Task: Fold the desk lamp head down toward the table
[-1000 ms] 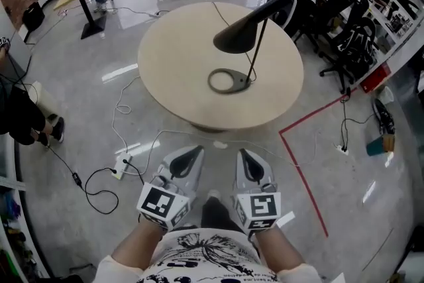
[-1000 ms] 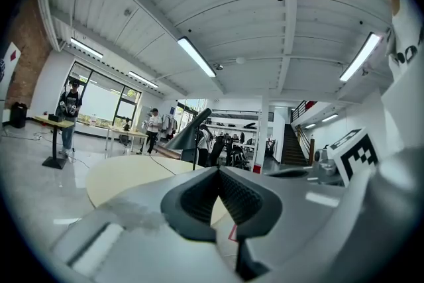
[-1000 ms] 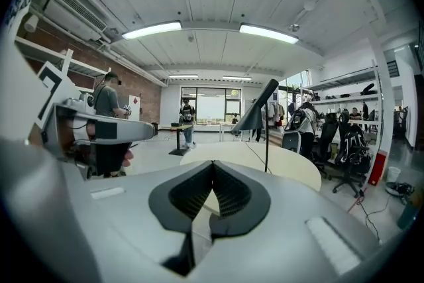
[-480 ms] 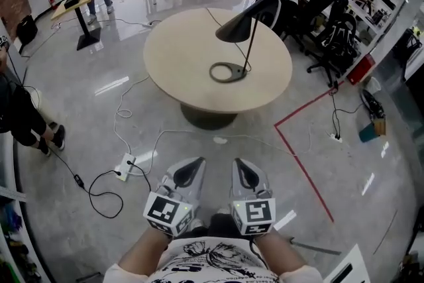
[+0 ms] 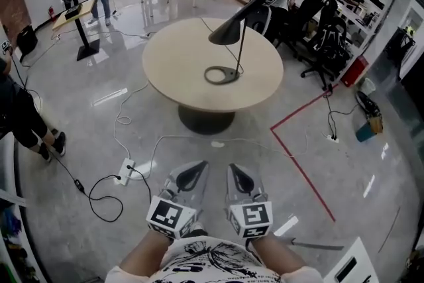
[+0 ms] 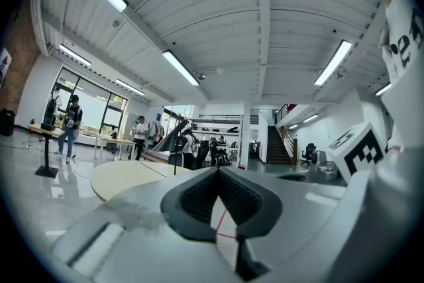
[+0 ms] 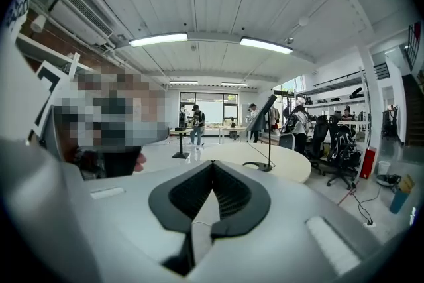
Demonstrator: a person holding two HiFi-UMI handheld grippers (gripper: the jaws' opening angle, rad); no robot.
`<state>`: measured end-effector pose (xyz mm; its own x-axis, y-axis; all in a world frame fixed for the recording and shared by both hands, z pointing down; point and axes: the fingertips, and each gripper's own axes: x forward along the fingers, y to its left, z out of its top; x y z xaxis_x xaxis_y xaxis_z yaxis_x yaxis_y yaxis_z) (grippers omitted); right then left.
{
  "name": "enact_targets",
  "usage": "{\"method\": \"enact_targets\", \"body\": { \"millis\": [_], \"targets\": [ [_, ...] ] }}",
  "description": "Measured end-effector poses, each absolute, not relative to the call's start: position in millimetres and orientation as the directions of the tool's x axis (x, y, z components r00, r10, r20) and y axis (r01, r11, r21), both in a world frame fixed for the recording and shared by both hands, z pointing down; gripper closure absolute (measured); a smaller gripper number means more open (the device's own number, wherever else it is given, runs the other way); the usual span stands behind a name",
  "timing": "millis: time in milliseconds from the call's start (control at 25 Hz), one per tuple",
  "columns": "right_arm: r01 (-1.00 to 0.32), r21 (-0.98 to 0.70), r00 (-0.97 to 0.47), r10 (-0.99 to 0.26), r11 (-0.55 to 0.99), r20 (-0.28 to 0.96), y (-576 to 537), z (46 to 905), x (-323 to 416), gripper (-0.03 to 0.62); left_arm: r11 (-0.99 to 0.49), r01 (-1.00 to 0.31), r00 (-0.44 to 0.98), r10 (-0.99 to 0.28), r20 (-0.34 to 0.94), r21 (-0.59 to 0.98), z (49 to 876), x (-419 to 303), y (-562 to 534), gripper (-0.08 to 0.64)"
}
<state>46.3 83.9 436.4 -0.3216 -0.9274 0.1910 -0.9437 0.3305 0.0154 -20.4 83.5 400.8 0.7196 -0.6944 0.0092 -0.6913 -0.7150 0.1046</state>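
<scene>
Desk lamp [image 5: 230, 30], black, stands upright on the right half of a round, pale wooden table [image 5: 179, 63]. Its cone-shaped head slants on a thin straight stem, wide mouth facing down and to the left, and hangs above the lamp's ring-shaped base [image 5: 232, 77], which lies flat on the tabletop. A thin cord runs from the lamp across the table's far edge.

Both tongs are held low and close to the person's body, side by side over the grey polished floor and well apart from the table. The left gripper [image 5: 191, 175] is clenched, its dark ribbed pads meeting at the tips with nothing between them. The right gripper [image 5: 240, 177] is clenched and empty in the same way. Both point toward the table.

A red tape line [image 5: 298, 162] marks the floor to the right of the table. A white power strip [image 5: 124, 170] with looping cables lies on the floor to the left. Black office chairs [image 5: 324, 43] stand beyond the table on the right, and several people stand at desks in the background.
</scene>
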Motion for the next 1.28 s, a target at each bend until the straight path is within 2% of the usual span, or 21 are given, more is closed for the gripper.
{"method": "enact_targets", "body": {
  "millis": [720, 1000, 1280],
  "targets": [
    [-0.917, 0.046, -0.385, -0.909, 0.397, 0.159, 138, 412, 74, 0.584, -0.658, -0.742, 0.665, -0.747, 0.015, 0.126, 389, -4, 126, 0.557],
    [-0.922, 0.037, -0.380, -0.919, 0.385, 0.108, 139, 395, 81, 0.584, -0.644, -0.755, 0.649, -0.761, 0.001, 0.123, 383, -8, 124, 0.557],
    [-0.934, -0.001, -0.355, -0.929, 0.356, 0.107, 133, 394, 92, 0.584, -0.637, -0.762, 0.640, -0.768, -0.018, 0.113, 373, -9, 121, 0.557]
  ]
}}
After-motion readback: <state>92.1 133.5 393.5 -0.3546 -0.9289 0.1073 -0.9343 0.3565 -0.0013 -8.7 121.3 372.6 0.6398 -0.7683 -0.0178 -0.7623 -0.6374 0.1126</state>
